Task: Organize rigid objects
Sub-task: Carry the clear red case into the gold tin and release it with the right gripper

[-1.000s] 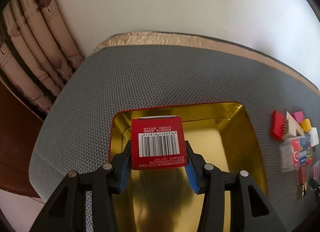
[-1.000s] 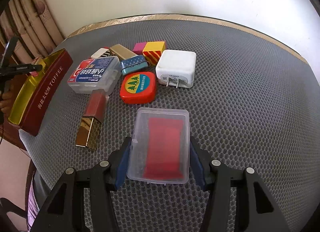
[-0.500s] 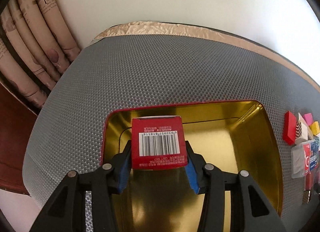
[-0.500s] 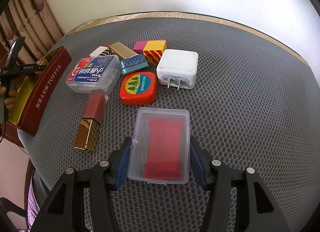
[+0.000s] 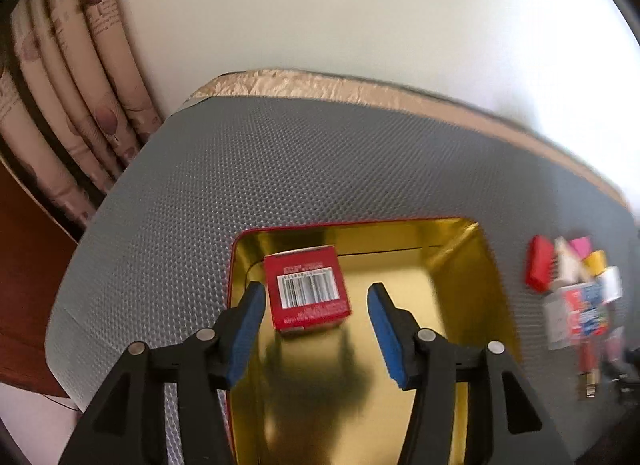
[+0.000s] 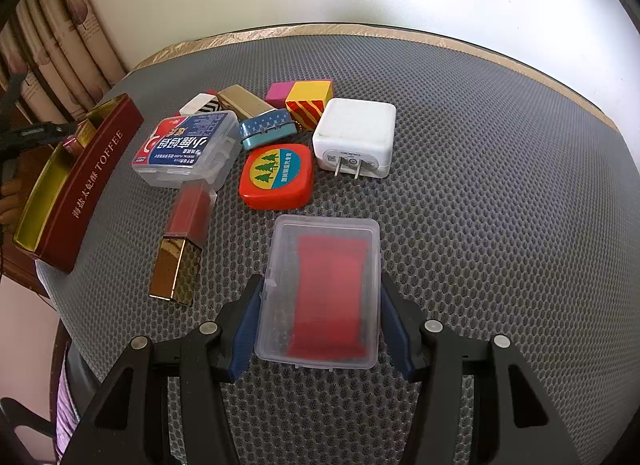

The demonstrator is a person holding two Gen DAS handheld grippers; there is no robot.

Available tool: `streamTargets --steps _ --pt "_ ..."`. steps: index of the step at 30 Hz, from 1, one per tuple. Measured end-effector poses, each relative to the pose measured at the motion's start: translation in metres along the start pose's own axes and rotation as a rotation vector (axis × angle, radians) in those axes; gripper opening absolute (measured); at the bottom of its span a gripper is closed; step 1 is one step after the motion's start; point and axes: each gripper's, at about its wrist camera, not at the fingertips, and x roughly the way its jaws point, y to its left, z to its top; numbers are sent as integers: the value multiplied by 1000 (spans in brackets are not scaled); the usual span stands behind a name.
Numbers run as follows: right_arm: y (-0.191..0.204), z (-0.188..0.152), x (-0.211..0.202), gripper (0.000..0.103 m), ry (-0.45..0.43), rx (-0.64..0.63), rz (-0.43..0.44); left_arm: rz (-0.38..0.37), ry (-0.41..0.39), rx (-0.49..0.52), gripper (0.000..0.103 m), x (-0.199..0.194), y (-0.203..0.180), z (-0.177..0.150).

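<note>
Left wrist view: my left hand-held gripper [image 5: 316, 319] stands released, blue pads clear of the red barcode box [image 5: 306, 289], which sits in the far left corner of the gold-lined toffee tin [image 5: 486, 265]. I judge this placing step finished; next I need to lift clear without nudging the box.

Right wrist view: my right hand-held gripper [image 6: 320, 325] is clenched on the clear plastic case [image 6: 320, 291], which holds a red insert and lies over the desk [image 6: 500, 185] mat, near the red tape measure [image 6: 277, 177] and white charger [image 6: 354, 137]. I judge its next move is carriage to the tin, well apart at left.
</note>
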Motion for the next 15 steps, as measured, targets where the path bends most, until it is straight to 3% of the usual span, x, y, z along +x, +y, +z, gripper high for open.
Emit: streamTargets --steps 6,10,15 --pt "-1 1 0 52 4 -12 4 -27 -106 -165 60 -65 5 -38" --pt "-2 3 -2 52 6 -14 10 -120 -142 -285 63 -97 6 -92" --pt "4 9 -20 51 -27 -33 11 -149 -207 -342 68 -127 6 -148"
